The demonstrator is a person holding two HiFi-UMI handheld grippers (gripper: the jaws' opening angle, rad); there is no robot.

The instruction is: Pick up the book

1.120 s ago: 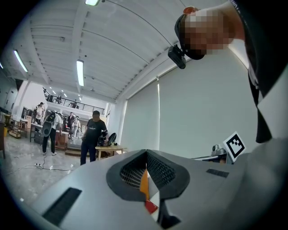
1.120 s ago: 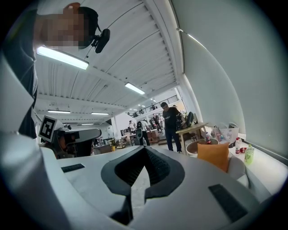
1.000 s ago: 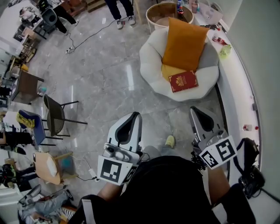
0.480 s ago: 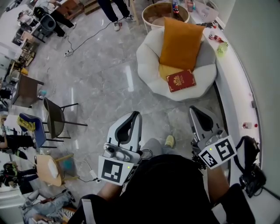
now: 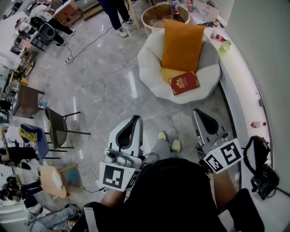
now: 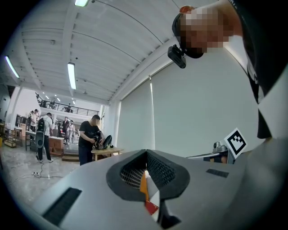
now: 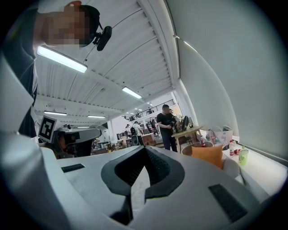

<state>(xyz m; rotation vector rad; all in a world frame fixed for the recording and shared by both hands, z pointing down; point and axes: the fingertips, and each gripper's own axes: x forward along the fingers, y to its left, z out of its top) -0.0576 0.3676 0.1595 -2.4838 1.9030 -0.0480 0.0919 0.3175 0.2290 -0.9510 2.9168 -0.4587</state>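
Observation:
A red book lies flat on the seat of a white round armchair, in front of an upright orange cushion. My left gripper and right gripper are held level at waist height, well short of the chair, and both point towards it. In the left gripper view the left gripper has its jaws together with nothing held; a sliver of orange and red shows through the slit behind the tips. The right gripper is shut and empty, with the cushion ahead to its right.
A curved white ledge with small bottles runs along the wall on the right. A round wooden table stands behind the armchair, with a person beside it. Dark chairs stand at the left. A black bag sits at the right.
In the head view the armchair and book have slid up and to the left. Both grippers keep their pose and stay shut.

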